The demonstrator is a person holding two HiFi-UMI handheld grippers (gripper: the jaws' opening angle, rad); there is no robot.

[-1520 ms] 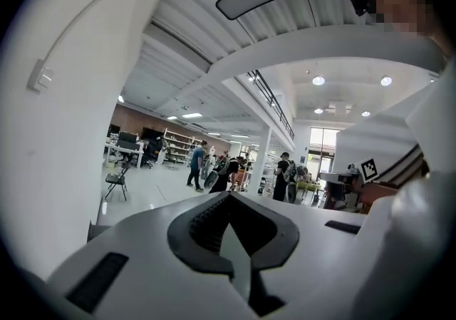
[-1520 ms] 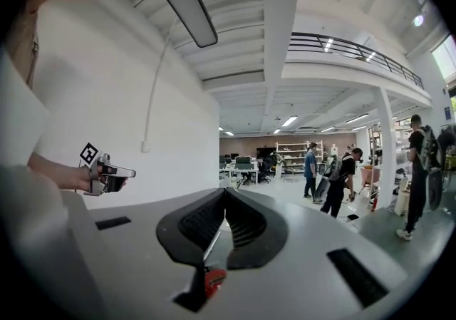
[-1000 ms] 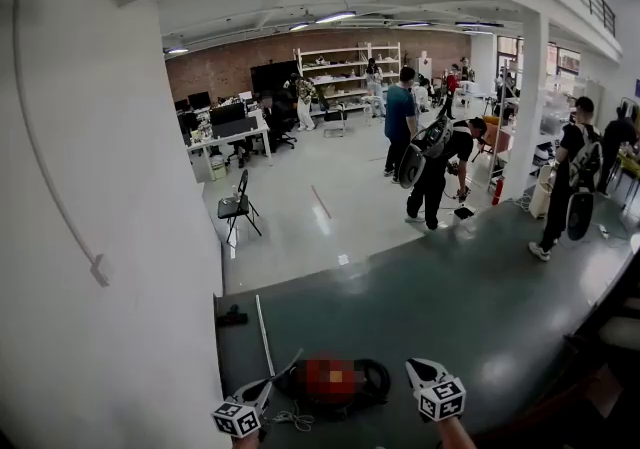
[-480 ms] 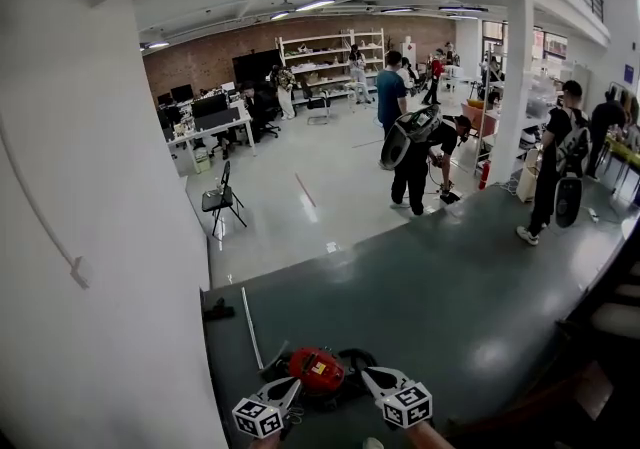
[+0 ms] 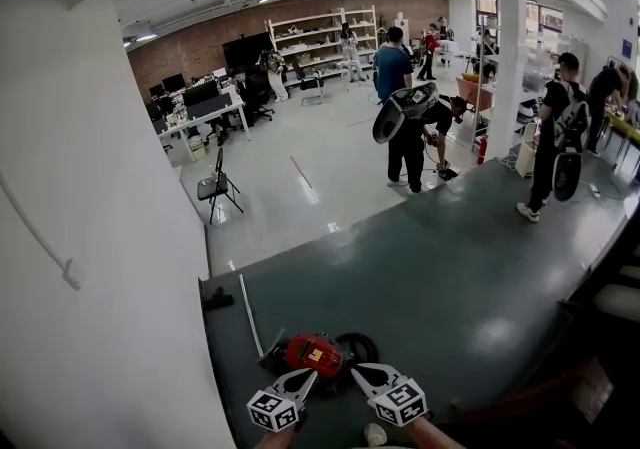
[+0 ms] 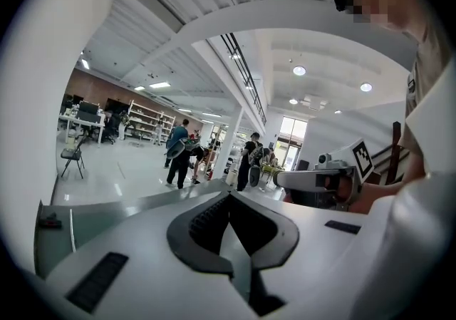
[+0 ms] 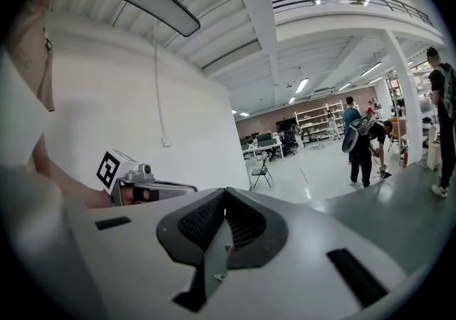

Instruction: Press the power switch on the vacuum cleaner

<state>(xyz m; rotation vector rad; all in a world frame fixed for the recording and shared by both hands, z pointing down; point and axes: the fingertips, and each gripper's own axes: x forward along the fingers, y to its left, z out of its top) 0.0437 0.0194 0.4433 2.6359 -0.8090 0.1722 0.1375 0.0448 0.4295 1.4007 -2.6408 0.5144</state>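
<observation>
ok, left gripper (image 5: 300, 383) is clenched with nothing in it, tip near the red vacuum (image 5: 314, 351). vacuum sits on the dark floor (image 5: 450, 277), low in the head view, hose (image 5: 358, 345) coiled at its right. right gripper (image 5: 368, 375) is also clenched and empty, just beside the hose. switch is too small to make out. risk: both gripper views face the room, not the vacuum, so a blind press may slide off the shell or shove it away.

Vacuum cleaner (image 5: 315, 352) partly hidden
Its tool-side edge sits under the left tool (image 5: 305, 379) and right tool (image 5: 362, 373) tips; power switch too small to pick out.
</observation>
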